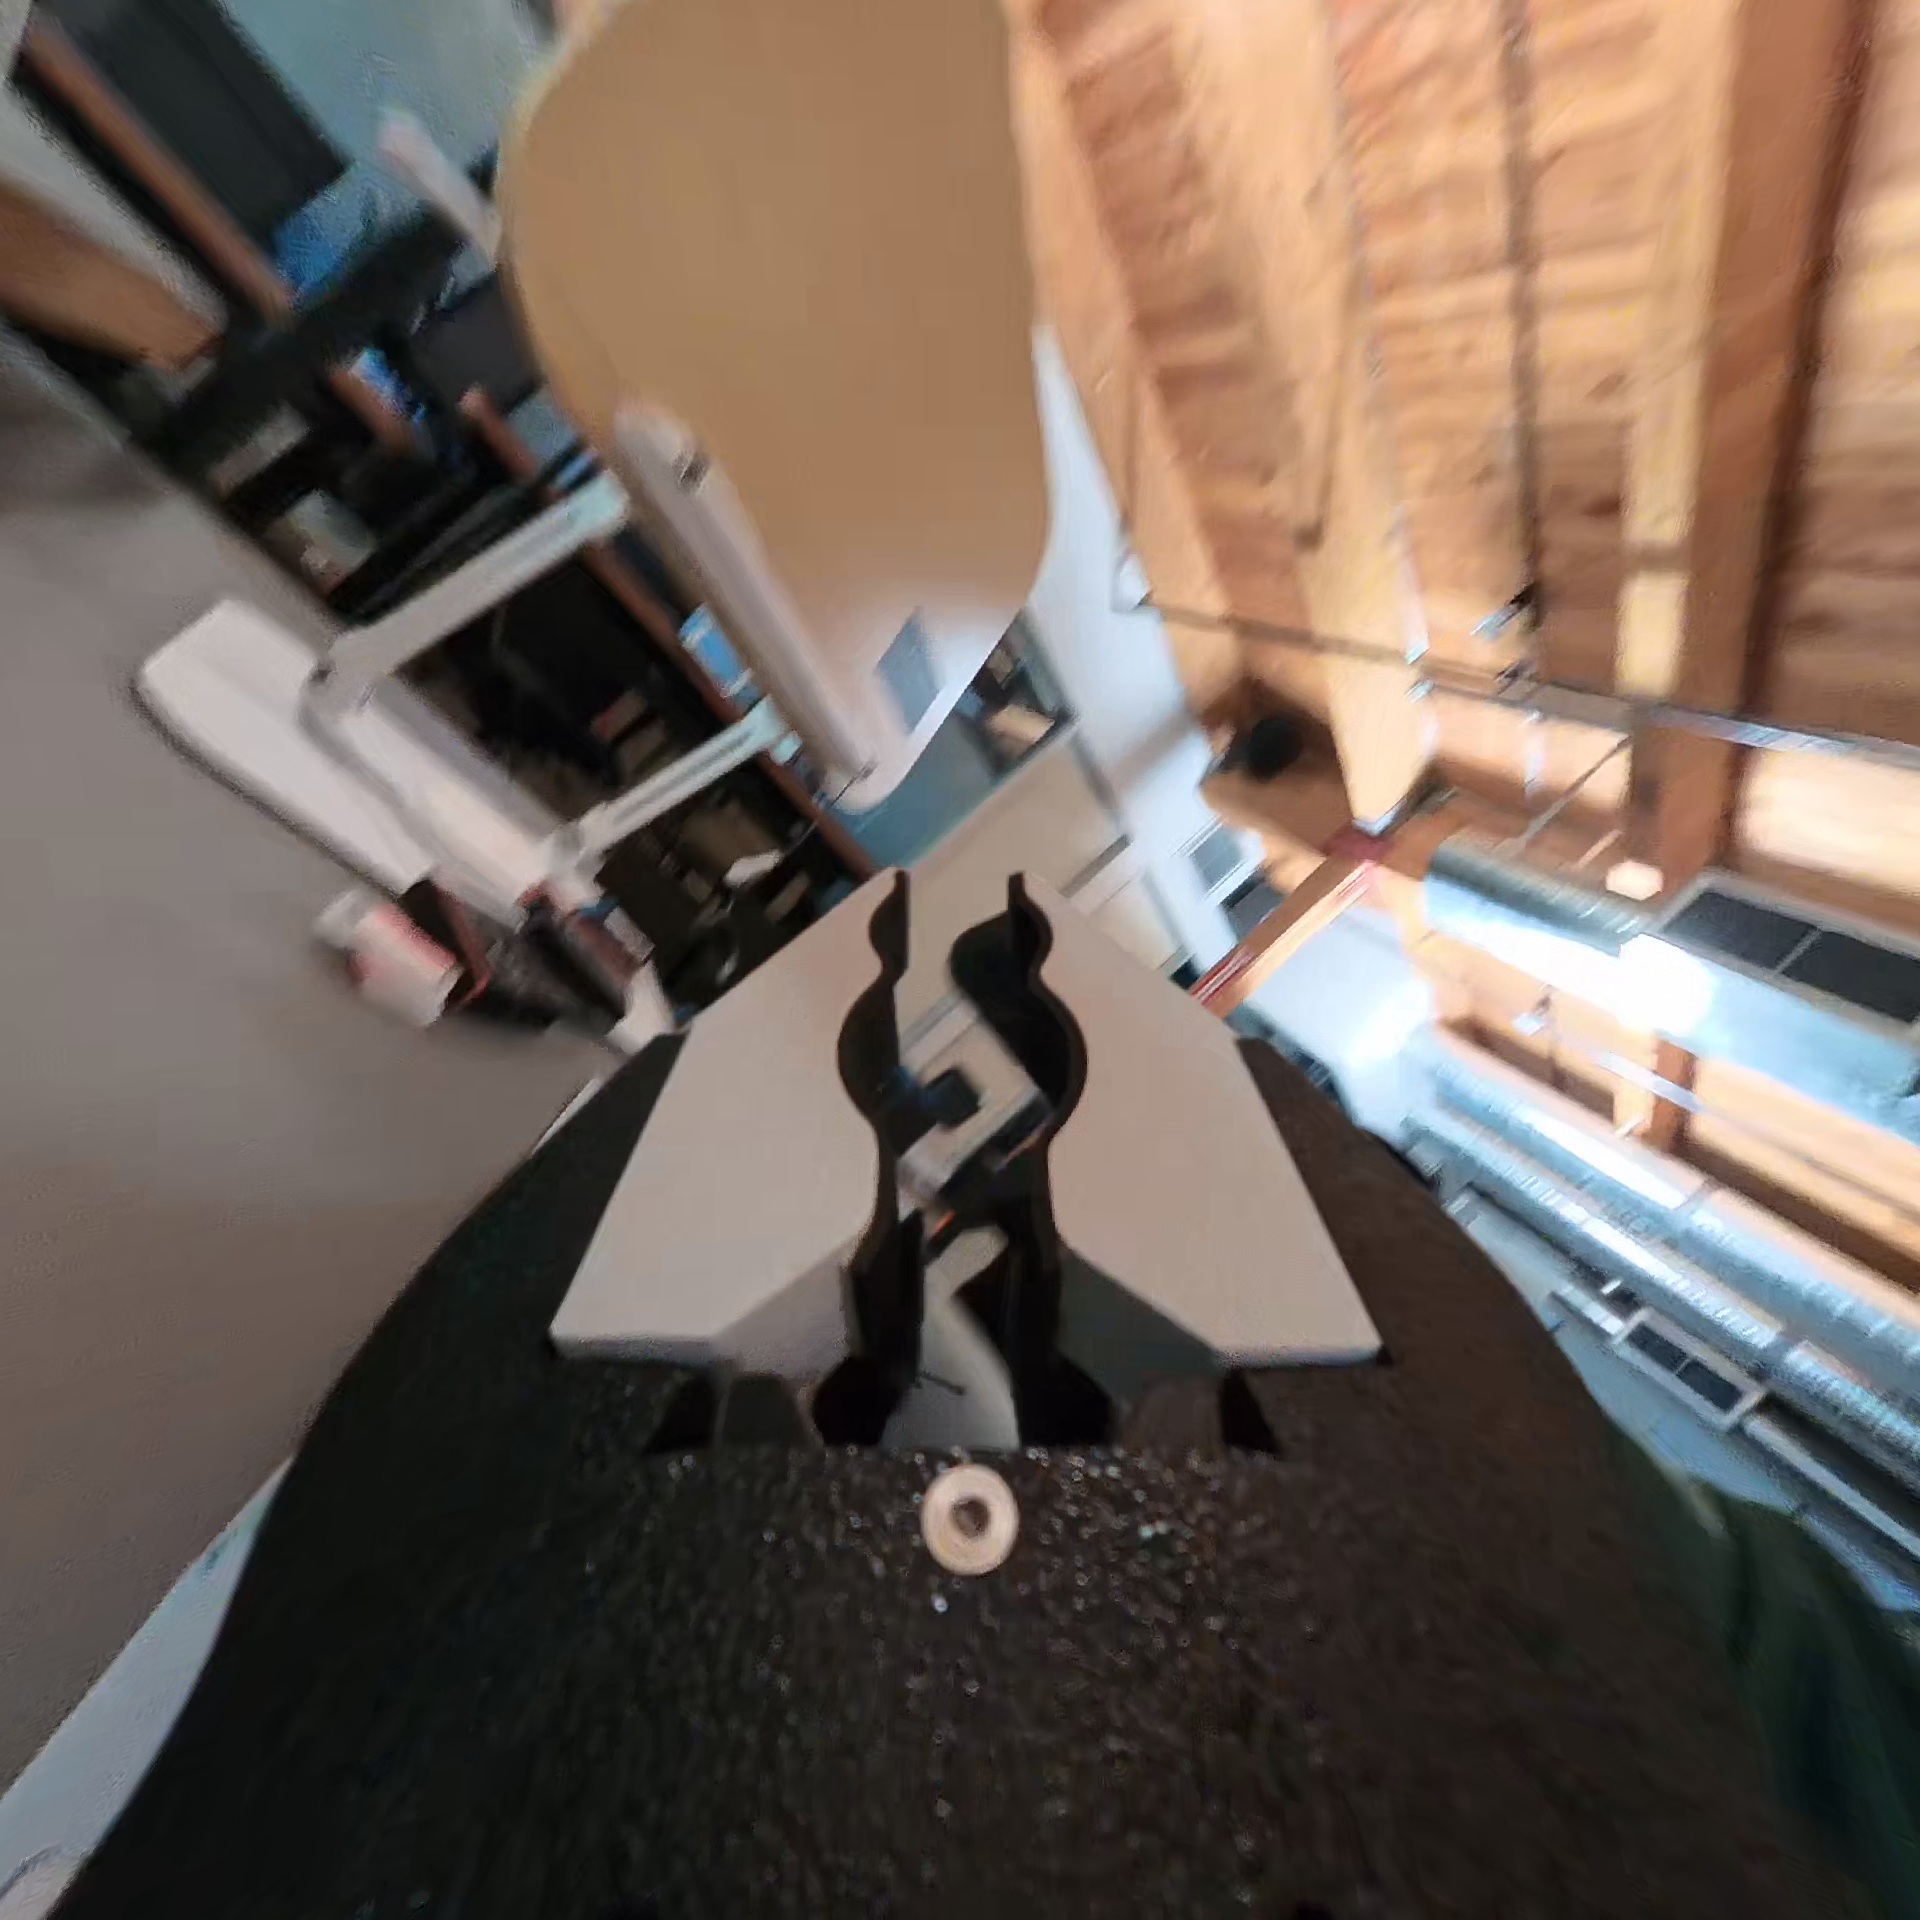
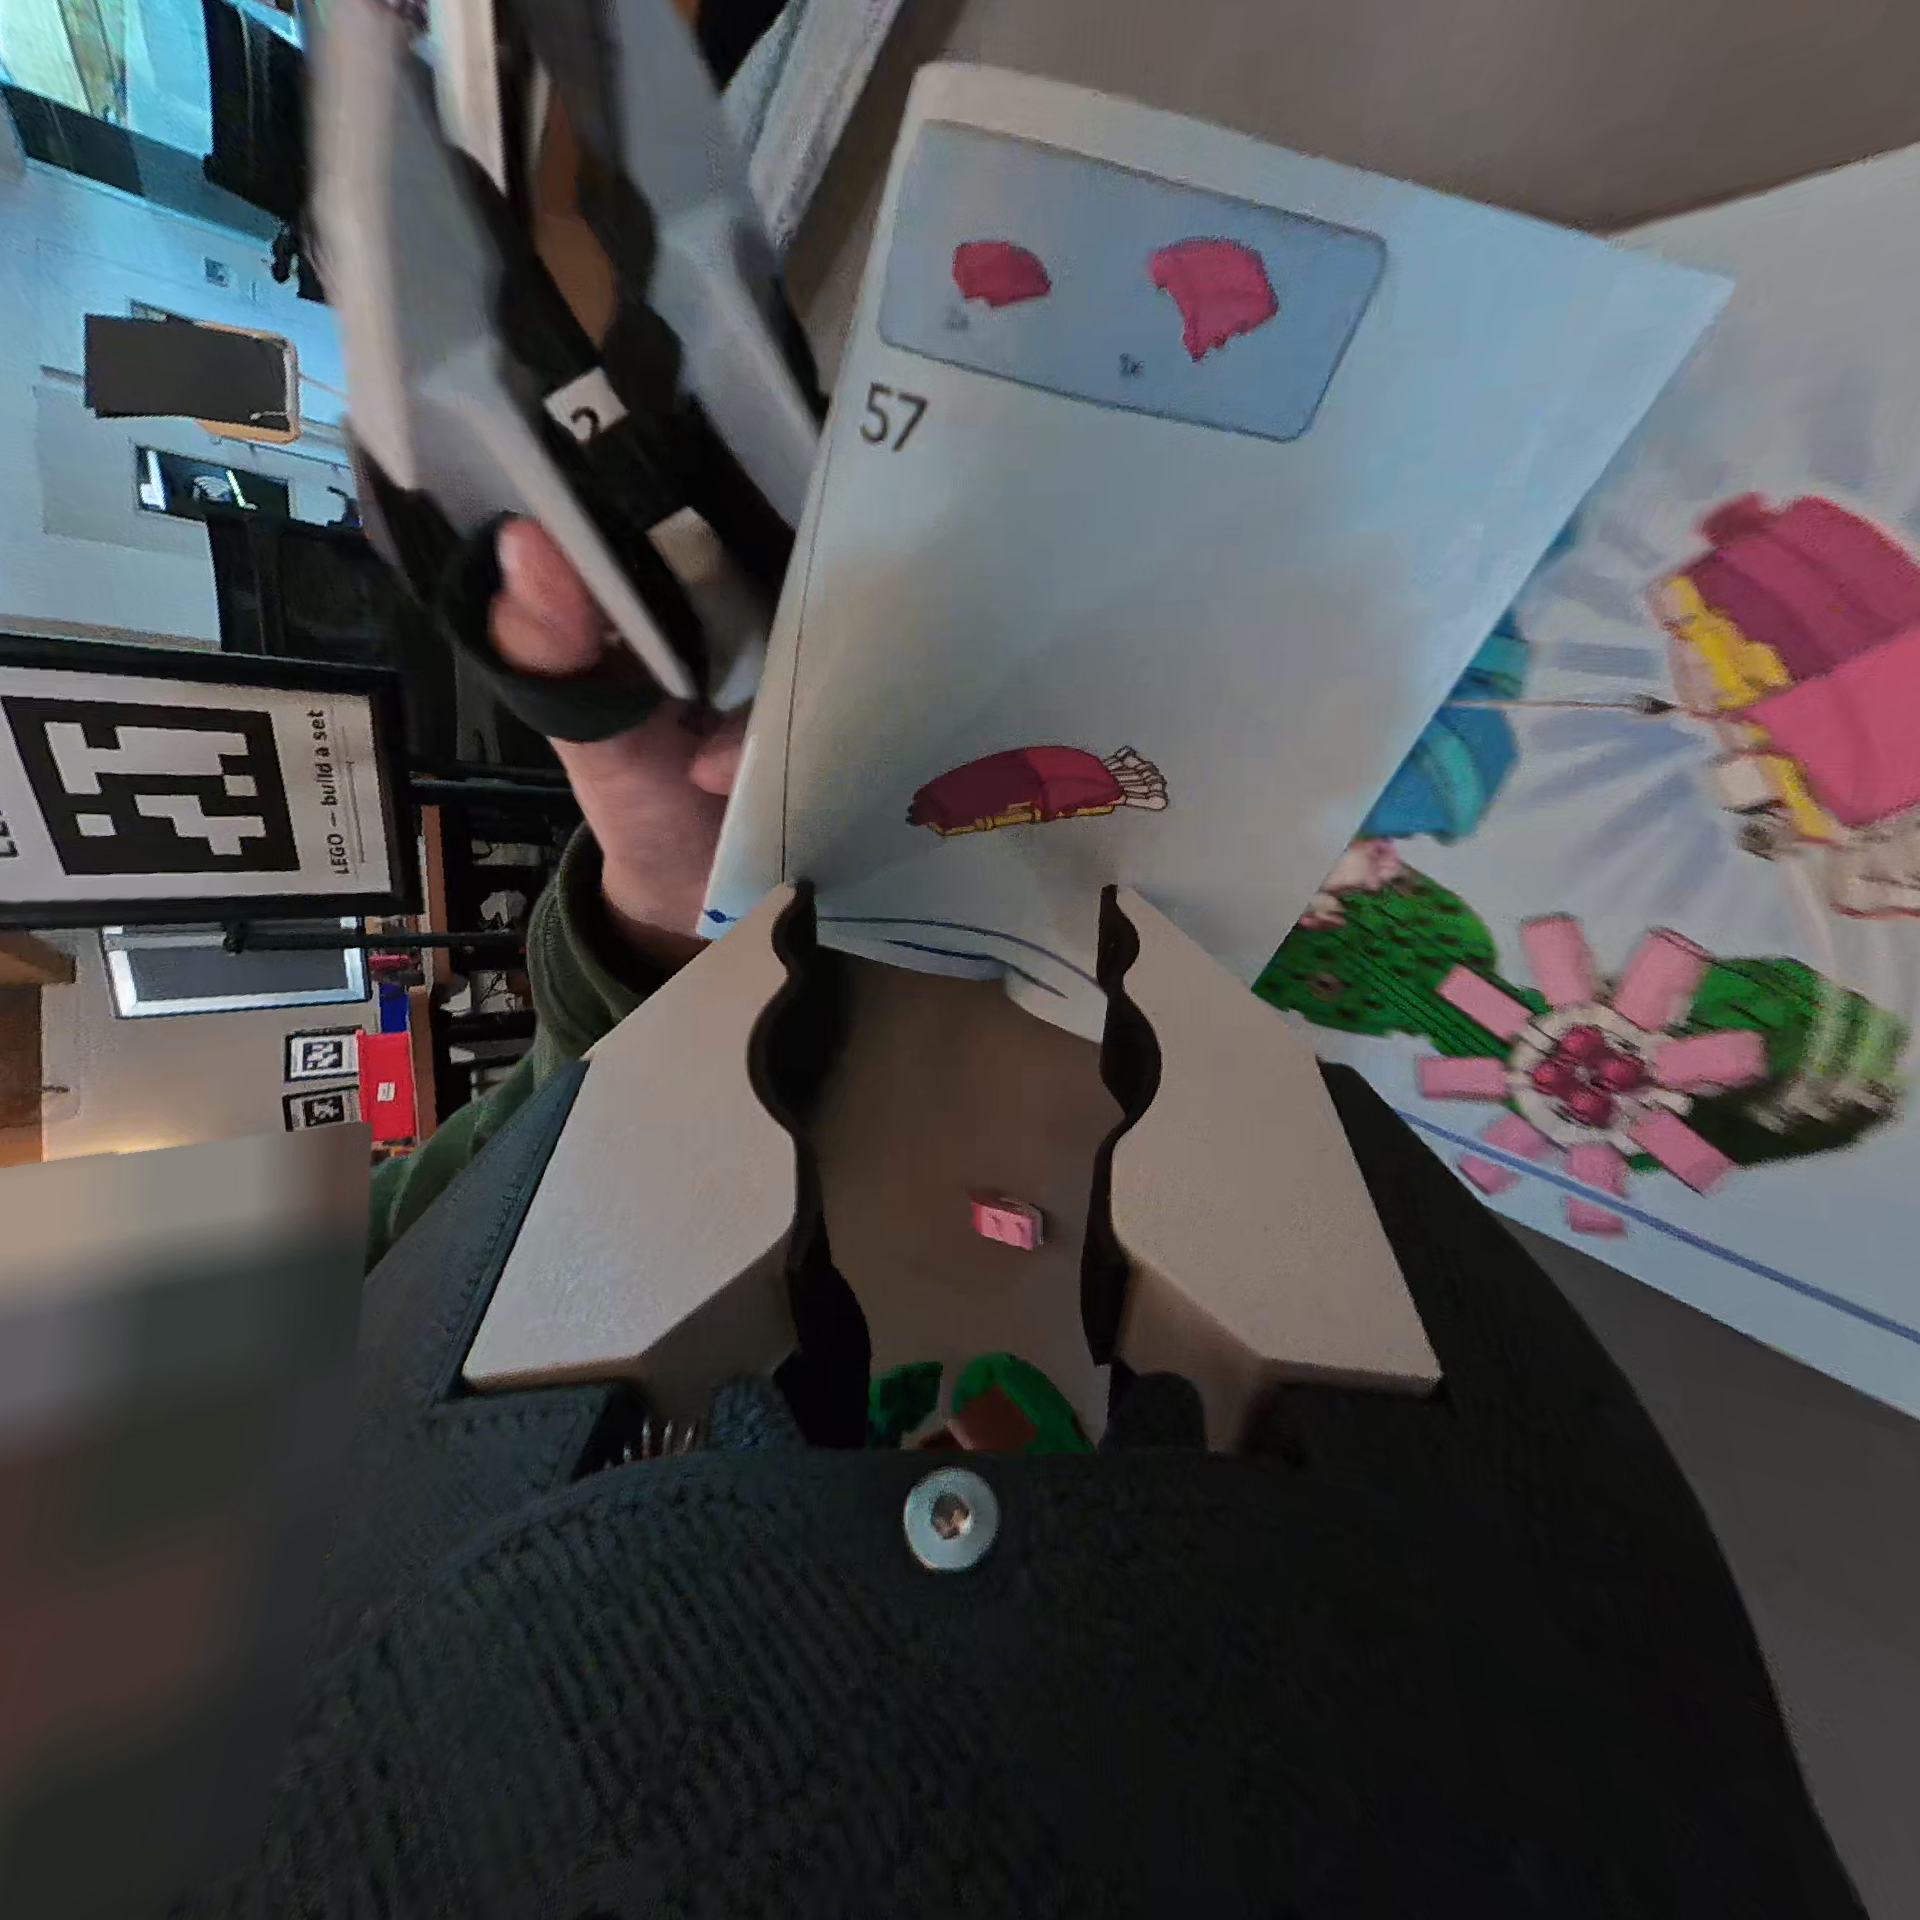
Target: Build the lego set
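One small pink lego plate lies on the tan worktop between the right gripper jaws, which stand apart and empty. The left gripper, jaws nearly together on nothing, points up and away, so the right is nearer.

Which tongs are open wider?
The right tongs. Their fingers stand wide apart, with a small pink brick lying on the table between them. The left tongs show only a thin gap and hold nothing.
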Demonstrator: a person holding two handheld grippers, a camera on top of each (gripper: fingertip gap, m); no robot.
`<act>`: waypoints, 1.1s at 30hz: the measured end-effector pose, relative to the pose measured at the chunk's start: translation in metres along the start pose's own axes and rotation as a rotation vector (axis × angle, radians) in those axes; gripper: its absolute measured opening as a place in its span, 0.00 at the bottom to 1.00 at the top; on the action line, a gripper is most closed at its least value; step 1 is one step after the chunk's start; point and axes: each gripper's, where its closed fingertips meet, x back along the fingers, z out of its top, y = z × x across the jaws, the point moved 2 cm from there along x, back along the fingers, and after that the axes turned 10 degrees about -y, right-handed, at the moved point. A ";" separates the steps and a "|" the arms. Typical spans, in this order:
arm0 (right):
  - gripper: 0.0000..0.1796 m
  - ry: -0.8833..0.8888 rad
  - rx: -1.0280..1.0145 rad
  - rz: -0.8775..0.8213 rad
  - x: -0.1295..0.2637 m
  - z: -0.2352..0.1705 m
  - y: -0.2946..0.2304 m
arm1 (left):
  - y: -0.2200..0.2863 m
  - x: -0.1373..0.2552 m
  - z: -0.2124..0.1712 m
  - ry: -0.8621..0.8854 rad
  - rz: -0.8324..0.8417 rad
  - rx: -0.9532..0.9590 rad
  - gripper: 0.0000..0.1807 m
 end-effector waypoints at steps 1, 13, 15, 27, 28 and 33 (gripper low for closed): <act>0.30 -0.010 0.009 -0.004 -0.003 0.002 -0.004 | 0.014 0.007 0.015 0.058 -0.052 -0.010 0.09; 0.31 -0.257 0.349 -0.022 -0.065 0.003 -0.138 | 0.146 0.153 0.060 0.338 0.097 -0.482 0.09; 0.30 -0.239 0.419 -0.009 -0.057 0.000 -0.166 | 0.153 0.166 0.055 0.342 0.131 -0.500 0.10; 0.31 0.086 0.569 -0.095 0.083 -0.059 -0.209 | 0.101 0.212 0.002 0.285 0.380 -0.356 0.10; 0.31 0.126 0.588 -0.119 0.096 -0.073 -0.209 | 0.098 0.220 0.000 0.283 0.412 -0.353 0.10; 0.30 0.307 0.701 -0.412 0.148 -0.150 -0.185 | 0.079 0.240 -0.022 0.095 0.514 -0.316 0.03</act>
